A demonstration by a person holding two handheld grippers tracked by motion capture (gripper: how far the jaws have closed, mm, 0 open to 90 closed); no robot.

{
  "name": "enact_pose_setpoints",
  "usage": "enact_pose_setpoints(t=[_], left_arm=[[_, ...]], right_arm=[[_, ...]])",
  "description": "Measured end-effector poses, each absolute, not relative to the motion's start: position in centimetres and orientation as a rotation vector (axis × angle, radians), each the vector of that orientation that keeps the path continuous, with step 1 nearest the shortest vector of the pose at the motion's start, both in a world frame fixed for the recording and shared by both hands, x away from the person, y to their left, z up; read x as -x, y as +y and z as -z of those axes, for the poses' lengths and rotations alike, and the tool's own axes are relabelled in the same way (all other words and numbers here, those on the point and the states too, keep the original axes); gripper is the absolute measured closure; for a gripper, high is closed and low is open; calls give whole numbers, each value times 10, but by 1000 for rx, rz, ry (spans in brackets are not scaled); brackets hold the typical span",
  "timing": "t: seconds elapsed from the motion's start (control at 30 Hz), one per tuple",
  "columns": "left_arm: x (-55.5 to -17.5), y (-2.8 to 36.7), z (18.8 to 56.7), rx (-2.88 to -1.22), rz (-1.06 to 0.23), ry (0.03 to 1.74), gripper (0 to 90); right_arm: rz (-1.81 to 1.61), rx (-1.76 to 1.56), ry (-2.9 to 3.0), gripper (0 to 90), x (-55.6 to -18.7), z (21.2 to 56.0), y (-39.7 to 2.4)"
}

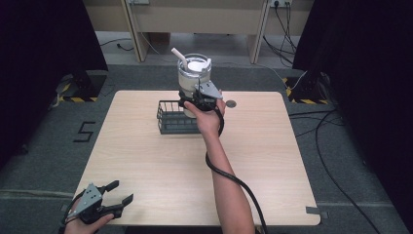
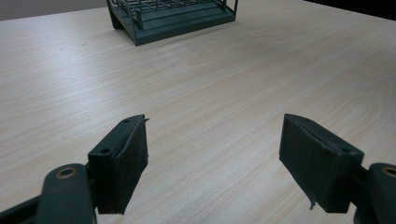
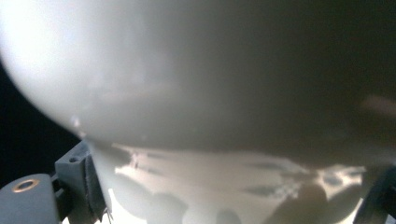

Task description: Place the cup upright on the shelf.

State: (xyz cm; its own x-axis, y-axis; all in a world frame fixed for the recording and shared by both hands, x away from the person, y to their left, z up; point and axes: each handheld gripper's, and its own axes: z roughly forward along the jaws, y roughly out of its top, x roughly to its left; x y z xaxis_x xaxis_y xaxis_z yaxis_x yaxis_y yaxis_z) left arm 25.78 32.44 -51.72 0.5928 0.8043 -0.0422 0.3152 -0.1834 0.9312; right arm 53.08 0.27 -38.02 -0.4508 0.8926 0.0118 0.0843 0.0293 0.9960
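Observation:
A white tumbler (image 1: 194, 74) with a clear lid and a white straw is held up at the far side of the table, over the right end of a dark wire basket (image 1: 171, 122). My right gripper (image 1: 191, 101) is shut on the tumbler's lower part. In the right gripper view the tumbler's pale wall (image 3: 201, 93) presses close between the jaws. My left gripper (image 1: 122, 191) rests at the table's near left corner, open, nothing between its fingers. In the left gripper view, the left gripper (image 2: 215, 158) faces bare wood, with the basket (image 2: 173, 18) far ahead.
A small dark round disc (image 1: 231, 103) lies on the wooden table (image 1: 160, 165) just right of the raised tumbler. Black cables (image 1: 331, 146) run over the floor to the right, and a wooden bench (image 1: 195, 19) stands beyond the table's far edge.

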Motion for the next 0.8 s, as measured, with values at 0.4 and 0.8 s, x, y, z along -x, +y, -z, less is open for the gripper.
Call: enact_pose_setpoints(t=[0.4, 0.8], left_arm=[[-258, 324, 518, -1762, -576, 922, 232], [-257, 324, 518, -1761, -574, 918, 231]], right_arm=[[-1473, -1040, 1637, 101, -549, 388, 7], [-1447, -1050, 1653, 101, -563, 398, 16]])
